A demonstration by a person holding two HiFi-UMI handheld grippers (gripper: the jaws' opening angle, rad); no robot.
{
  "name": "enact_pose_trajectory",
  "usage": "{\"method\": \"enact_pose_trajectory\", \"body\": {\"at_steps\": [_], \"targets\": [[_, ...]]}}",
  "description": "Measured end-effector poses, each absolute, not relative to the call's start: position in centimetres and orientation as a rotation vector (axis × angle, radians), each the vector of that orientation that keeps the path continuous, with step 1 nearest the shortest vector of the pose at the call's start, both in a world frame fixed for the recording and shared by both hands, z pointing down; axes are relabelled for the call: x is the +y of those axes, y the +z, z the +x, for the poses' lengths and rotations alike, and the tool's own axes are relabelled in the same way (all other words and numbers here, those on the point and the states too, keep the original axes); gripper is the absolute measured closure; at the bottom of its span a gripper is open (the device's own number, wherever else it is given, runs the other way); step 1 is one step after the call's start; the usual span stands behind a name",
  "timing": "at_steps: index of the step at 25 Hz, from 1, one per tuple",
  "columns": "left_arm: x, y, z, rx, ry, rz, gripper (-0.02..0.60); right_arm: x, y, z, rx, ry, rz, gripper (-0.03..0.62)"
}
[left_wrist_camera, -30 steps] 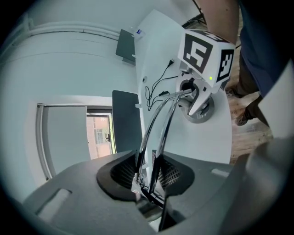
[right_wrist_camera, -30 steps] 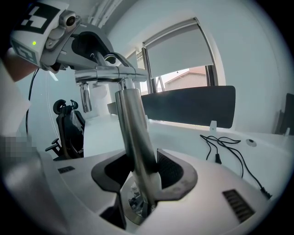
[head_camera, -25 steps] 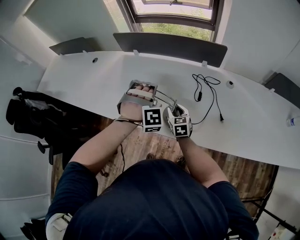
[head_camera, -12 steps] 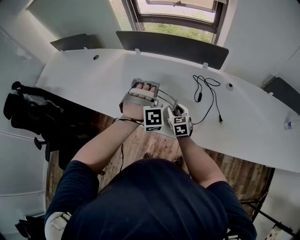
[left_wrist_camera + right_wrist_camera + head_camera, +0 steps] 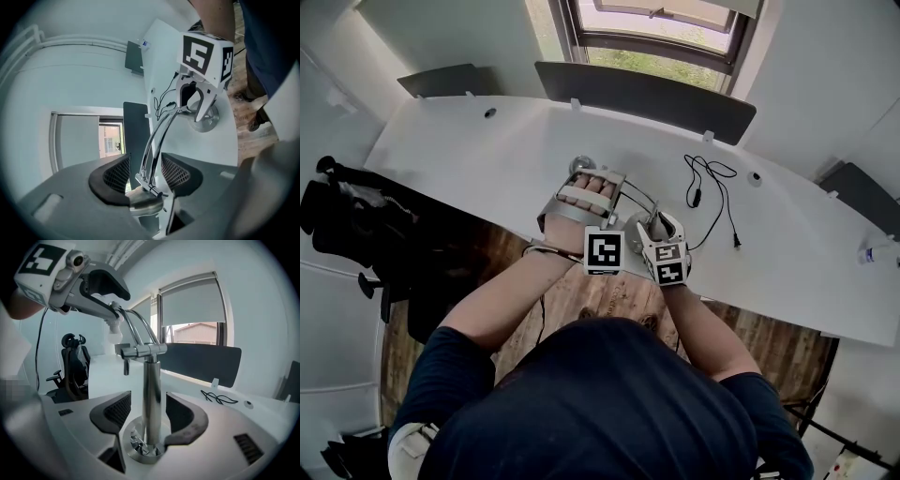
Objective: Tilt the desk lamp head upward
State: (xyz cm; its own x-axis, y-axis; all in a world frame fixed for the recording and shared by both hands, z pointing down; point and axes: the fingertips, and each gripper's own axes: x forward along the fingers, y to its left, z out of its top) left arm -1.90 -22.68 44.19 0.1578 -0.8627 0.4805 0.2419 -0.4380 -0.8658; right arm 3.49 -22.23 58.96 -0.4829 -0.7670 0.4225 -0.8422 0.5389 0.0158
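Desk lamp (image 5: 635,225) at the near edge of the white desk (image 5: 469,150), chrome base just short of the rim, thin double-rod arm (image 5: 157,133) arching left and farther away to the lamp head (image 5: 144,202). Bracketing that arm just by the head's hinge, the left gripper (image 5: 144,171), jaws opening, ribbed pads (image 5: 115,174) on either side of the rods with a sliver of gap, pressing on nothing. Down at the base, the right gripper (image 5: 149,411), jaws likewise opening around the upright post (image 5: 151,380), clear space on both sides of the chrome. To the right and well apart, a loose black cable (image 5: 712,187). Along the far edge, a dark divider panel (image 5: 647,94) below the window (image 5: 656,37). Off the left end, a black office chair (image 5: 347,220).

Judged to be the tilt step itself, with the hold slack at both ends. Impossible to say from here whether the head sits raised enough. Should more lift be wanted: close the right on the post to pin the base, close the left by the hinge, then swing the head up about its joint in a slow arc. Watch for the base sliding toward the near rim.
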Motion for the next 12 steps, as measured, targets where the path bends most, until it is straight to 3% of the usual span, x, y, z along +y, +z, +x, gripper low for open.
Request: {"method": "enact_pose_trajectory", "body": {"at_steps": [12], "targets": [[-19.2,41.9,-2.6,0.803,-1.256,-1.787,0.397,-16.2,53.4,4.2,-2.492,0.305,1.333,0.37]]}}
